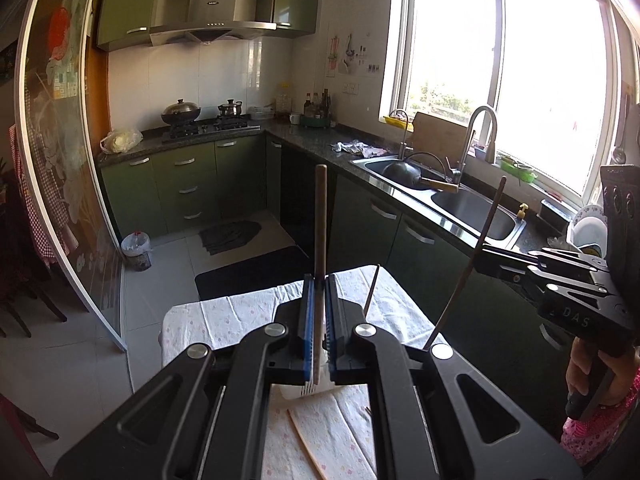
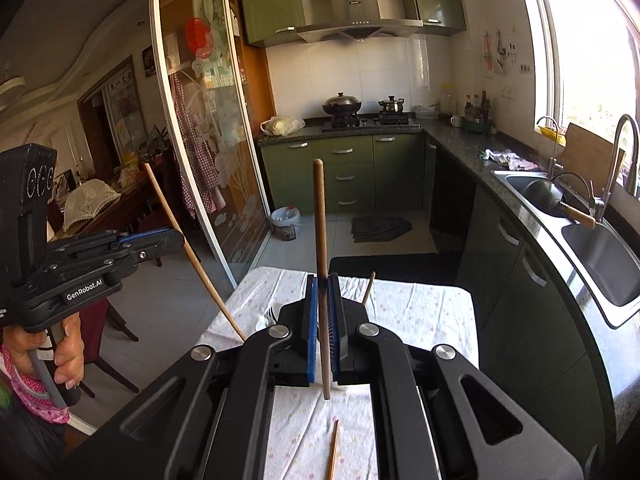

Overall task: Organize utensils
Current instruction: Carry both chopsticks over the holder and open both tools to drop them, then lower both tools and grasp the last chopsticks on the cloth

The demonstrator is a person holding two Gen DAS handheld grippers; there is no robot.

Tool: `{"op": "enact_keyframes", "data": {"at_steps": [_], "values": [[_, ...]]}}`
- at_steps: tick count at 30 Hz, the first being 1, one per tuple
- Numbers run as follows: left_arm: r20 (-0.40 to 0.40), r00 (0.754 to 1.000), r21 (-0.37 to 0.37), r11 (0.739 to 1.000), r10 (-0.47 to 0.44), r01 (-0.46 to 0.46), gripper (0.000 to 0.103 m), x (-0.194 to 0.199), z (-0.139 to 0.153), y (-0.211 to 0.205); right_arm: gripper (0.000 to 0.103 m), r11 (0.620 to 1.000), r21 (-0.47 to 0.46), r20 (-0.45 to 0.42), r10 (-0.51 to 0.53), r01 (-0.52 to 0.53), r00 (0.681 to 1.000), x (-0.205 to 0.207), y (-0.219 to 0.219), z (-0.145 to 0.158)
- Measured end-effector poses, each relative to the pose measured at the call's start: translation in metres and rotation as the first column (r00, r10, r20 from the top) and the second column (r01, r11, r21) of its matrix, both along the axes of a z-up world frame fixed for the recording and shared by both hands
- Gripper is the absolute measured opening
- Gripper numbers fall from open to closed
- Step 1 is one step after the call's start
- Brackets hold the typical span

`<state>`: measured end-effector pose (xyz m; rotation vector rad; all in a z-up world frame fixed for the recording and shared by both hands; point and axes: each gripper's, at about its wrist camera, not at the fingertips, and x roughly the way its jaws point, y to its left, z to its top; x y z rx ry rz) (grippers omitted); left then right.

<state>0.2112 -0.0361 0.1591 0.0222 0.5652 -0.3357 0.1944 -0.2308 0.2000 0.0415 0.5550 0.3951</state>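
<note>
chopstick [image 1: 320, 248]: upright, clamped in left gripper [image 1: 319, 312], above table [image 1: 224, 316] | second chopstick [image 2: 321, 264]: upright, pinched in right gripper [image 2: 322, 320] | loose chopstick [image 2: 333, 450]: flat on cloth below right gripper | white holder [image 1: 308, 391]: under left gripper

Left gripper [image 1: 319, 320] raised, tilted somewhat downward, blue pads [image 1: 308, 316] pinched nearly together. Right gripper [image 2: 322, 320] alongside at like height, same tilt, pads [image 2: 334, 320] likewise clamped close. Each handle gripped from below by a hand [image 2: 66, 354], pink floral sleeve [image 1: 596, 436] at wrist.
</note>
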Motion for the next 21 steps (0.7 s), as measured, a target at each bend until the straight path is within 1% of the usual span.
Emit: {"op": "enact_keyframes", "data": {"at_steps": [4, 6, 7, 8, 10, 14, 16, 18, 21], "values": [[0.005, 1.000, 0.002, 1.000, 0.026, -0.026, 0.005, 0.022, -0.003, -0.001, 0.006, 1.000, 0.013, 0.018, -0.003, 0.003, 1.000, 0.028, 0.008, 0.013], [-0.004, 0.999, 0.001, 0.999, 0.037, -0.037, 0.005, 0.036, -0.012, -0.003, 0.006, 1.000, 0.024, 0.009, 0.005, -0.005, 1.000, 0.050, 0.015, 0.013], [-0.015, 0.999, 0.001, 0.999, 0.040, -0.040, 0.005, 0.043, -0.018, -0.004, 0.004, 0.999, 0.030, -0.002, 0.012, -0.012, 1.000, 0.058, 0.018, 0.009], [-0.030, 0.999, 0.005, 0.999, 0.044, -0.044, 0.005, 0.051, -0.027, -0.005, 0.001, 0.999, 0.031, -0.013, 0.017, -0.016, 1.000, 0.068, 0.022, 0.003], [-0.071, 0.996, 0.014, 0.999, 0.048, -0.047, 0.005, 0.064, -0.047, -0.008, 0.001, 0.999, 0.030, -0.040, 0.025, -0.024, 0.999, 0.083, 0.028, -0.015], [-0.161, 0.986, 0.038, 0.999, 0.042, -0.036, 0.005, 0.081, -0.091, -0.010, 0.001, 0.999, 0.015, -0.114, 0.040, -0.038, 0.993, 0.103, 0.037, -0.066], [-0.200, 0.979, 0.042, 0.999, 0.038, -0.030, 0.005, 0.085, -0.109, -0.010, 0.001, 0.999, 0.013, -0.144, 0.047, -0.046, 0.989, 0.106, 0.039, -0.089], [-0.221, 0.975, 0.040, 0.999, 0.027, -0.018, 0.005, 0.085, -0.121, -0.009, 0.001, 0.998, 0.022, -0.163, 0.056, -0.053, 0.985, 0.102, 0.038, -0.107], [-0.237, 0.971, 0.044, 0.999, 0.016, -0.006, 0.005, 0.083, -0.132, -0.009, 0.001, 0.997, 0.051, -0.177, 0.064, -0.056, 0.982, 0.094, 0.030, -0.124]]}}
